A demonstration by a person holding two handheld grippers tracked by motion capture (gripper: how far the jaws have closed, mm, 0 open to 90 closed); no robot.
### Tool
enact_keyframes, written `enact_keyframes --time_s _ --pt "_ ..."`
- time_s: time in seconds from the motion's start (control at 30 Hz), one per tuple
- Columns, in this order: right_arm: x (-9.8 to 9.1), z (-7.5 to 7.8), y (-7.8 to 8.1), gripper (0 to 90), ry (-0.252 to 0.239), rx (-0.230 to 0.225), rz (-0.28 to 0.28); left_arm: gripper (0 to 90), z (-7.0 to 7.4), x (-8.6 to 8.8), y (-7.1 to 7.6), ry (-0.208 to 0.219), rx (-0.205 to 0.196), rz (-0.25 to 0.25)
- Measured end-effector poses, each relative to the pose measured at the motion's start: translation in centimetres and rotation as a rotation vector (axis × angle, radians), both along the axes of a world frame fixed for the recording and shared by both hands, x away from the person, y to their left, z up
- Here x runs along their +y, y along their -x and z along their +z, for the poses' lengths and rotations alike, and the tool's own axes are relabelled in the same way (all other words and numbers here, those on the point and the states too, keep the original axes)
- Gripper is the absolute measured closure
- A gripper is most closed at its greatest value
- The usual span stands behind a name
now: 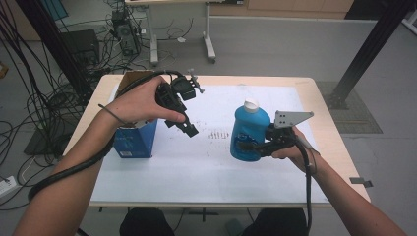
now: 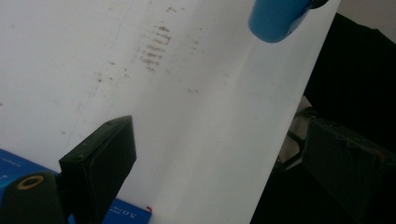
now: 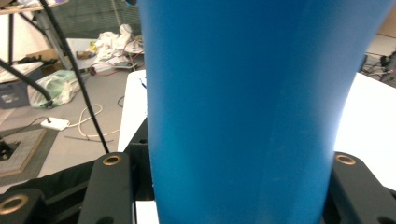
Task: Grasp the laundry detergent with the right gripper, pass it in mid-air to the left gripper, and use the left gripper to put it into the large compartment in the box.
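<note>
The right tool (image 1: 253, 146) squeezes the tall blue plastic bottle (image 1: 249, 130); the left tool (image 1: 189, 127) is open, holding nothing. A loose squeeze could drop the bottle onto the white surface (image 1: 196, 167).

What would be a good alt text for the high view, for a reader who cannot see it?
The right gripper clamps a blue bottle with a white cap, upright over a white-covered table. The left gripper, jaws open and empty, is held above the table beside an open blue box.

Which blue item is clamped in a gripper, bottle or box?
The blue bottle with the white cap: the right gripper is shut on its body. The blue box stands ungripped beside the open left gripper.
</note>
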State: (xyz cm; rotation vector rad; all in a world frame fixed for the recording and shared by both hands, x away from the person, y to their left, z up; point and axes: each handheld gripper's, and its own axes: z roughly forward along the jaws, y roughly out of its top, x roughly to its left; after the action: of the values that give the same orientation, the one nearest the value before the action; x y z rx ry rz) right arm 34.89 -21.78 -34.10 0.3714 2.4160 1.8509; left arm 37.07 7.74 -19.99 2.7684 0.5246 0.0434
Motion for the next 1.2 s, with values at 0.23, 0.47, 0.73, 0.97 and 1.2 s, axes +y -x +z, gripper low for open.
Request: enact_keyframes --time_s 0.23,0.47,0.73,0.97,1.2 --pt "0.4 0.6 0.1 44.0 0.008 -0.006 0.051 10.3 1.6 -1.0 1.1 0.008 -0.017 -0.068" --pt "1.0 1.0 0.3 44.0 0.017 -0.013 0.095 10.3 2.6 -1.9 1.7 -0.009 -0.018 -0.108" --pt "1.9 1.3 0.7 43.9 0.032 -0.017 0.141 10.3 3.5 -2.8 2.3 -0.022 -0.012 -0.148" --pt "2.5 1.5 1.0 43.8 0.028 -0.02 0.167 10.3 3.8 -3.8 2.9 -0.025 -0.011 -0.186" --pt "3.3 1.8 1.2 43.8 0.009 -0.011 0.199 10.3 3.7 -4.8 3.3 -0.031 -0.006 -0.214"
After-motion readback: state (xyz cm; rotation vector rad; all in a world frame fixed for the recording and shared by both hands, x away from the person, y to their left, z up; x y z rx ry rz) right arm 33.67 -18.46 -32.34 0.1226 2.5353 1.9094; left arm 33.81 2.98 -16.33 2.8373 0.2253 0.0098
